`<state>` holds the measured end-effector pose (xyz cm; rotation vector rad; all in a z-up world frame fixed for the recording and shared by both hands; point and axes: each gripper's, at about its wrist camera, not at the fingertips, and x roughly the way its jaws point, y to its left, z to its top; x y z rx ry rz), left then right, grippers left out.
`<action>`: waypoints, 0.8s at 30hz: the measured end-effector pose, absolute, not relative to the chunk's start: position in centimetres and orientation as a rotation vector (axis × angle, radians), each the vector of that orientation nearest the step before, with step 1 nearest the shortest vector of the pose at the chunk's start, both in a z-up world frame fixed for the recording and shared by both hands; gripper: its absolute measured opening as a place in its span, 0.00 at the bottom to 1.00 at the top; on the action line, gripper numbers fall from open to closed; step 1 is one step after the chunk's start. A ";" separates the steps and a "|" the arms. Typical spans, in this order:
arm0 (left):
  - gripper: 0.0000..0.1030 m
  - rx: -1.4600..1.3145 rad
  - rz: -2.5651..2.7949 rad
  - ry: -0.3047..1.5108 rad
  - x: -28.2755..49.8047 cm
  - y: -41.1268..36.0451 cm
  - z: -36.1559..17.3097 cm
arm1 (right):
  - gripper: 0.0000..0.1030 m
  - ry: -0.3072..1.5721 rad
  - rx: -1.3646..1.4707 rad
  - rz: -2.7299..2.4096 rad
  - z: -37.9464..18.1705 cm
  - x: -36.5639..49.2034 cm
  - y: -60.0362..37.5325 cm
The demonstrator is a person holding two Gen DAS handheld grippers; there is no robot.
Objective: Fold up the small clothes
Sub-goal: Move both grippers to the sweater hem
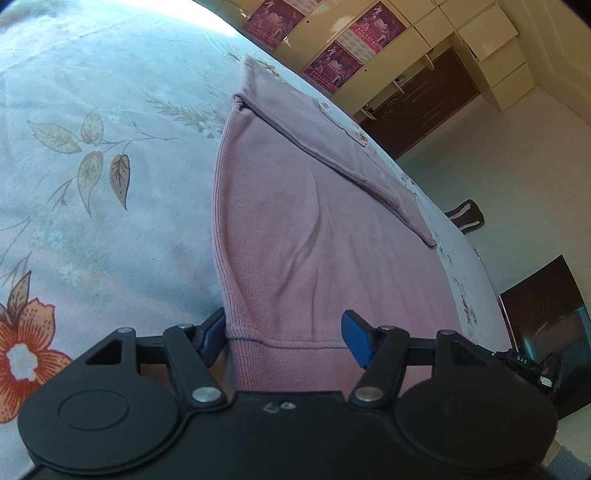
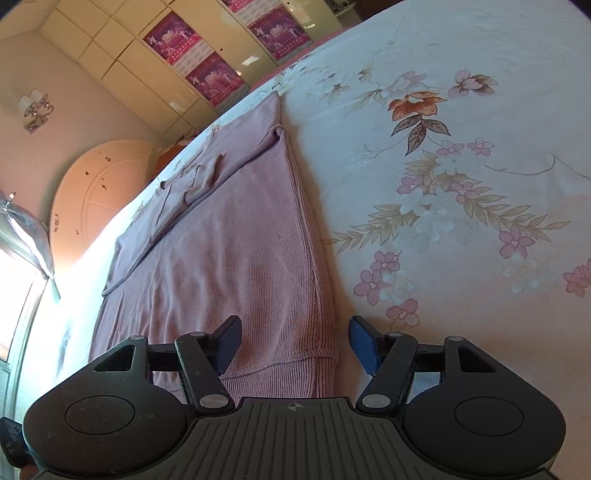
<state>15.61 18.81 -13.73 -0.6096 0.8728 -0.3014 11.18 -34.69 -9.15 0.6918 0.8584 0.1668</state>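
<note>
Left wrist view. Pink garment [image 1: 306, 229], ribbed knit, lies flat on the bedsheet [image 1: 110, 184] and stretches away from the left gripper [image 1: 286, 338] toward the far edge of the bed. Its hemmed near edge runs between the two blue pads; the left pad sits just beside the garment's left corner, the right pad above the cloth, and neither can be seen pressing on it, so the jaws stand apart around the hem without a grip. A sleeve is folded diagonally across the upper part of the garment. The gripper points down at a slant over the bed. The sheet is pale with printed leaves and an orange flower [image 1: 26, 350]. Beyond the bed are a light floor, cream cabinets [image 1: 480, 40] and magenta posters [image 1: 376, 24].

Right wrist view. The same garment [image 2: 229, 251] extends away from the right gripper [image 2: 293, 341], its right side edge and near corner lying between the pads. The left pad hovers over the cloth, the right pad over bare sheet [image 2: 461, 184] just beside the corner; the jaws are apart and hold nothing. The gripper tilts downward. Pink and orange blossoms pattern the sheet. Behind stand a rounded headboard [image 2: 96, 192], a wall lamp [image 2: 35, 107] and postered cabinets [image 2: 147, 85].
</note>
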 end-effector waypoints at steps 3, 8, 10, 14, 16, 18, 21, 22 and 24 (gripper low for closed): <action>0.62 -0.593 -0.313 0.870 16.7 18.3 -13.9 | 0.47 0.875 0.707 0.220 -9.7 11.9 -35.1; 0.61 -0.605 -0.361 0.877 16.8 18.8 -14.0 | 0.46 0.898 0.734 0.306 -10.0 11.8 -35.5; 0.59 -0.602 -0.386 0.883 16.5 18.9 -14.1 | 0.39 0.917 0.726 0.342 -10.3 11.5 -35.1; 0.48 -0.600 -0.388 0.882 16.1 19.2 -14.4 | 0.28 0.909 0.777 0.336 -10.8 10.9 -35.2; 0.38 -0.602 -0.375 0.889 16.2 19.5 -14.5 | 0.28 0.898 0.833 0.334 -11.1 10.9 -35.7; 0.32 -0.601 -0.369 0.892 16.2 19.6 -14.5 | 0.28 0.898 0.844 0.333 -11.3 10.9 -35.9; 0.33 -0.607 -0.373 0.887 15.9 19.8 -14.5 | 0.28 0.878 0.853 0.307 -11.2 11.1 -36.3; 0.35 -0.612 -0.376 0.883 15.8 19.9 -14.5 | 0.28 0.865 0.852 0.294 -11.0 11.3 -36.6; 0.44 -0.650 -0.388 0.872 15.6 20.0 -14.7 | 0.28 0.855 0.856 0.271 -11.0 11.6 -37.1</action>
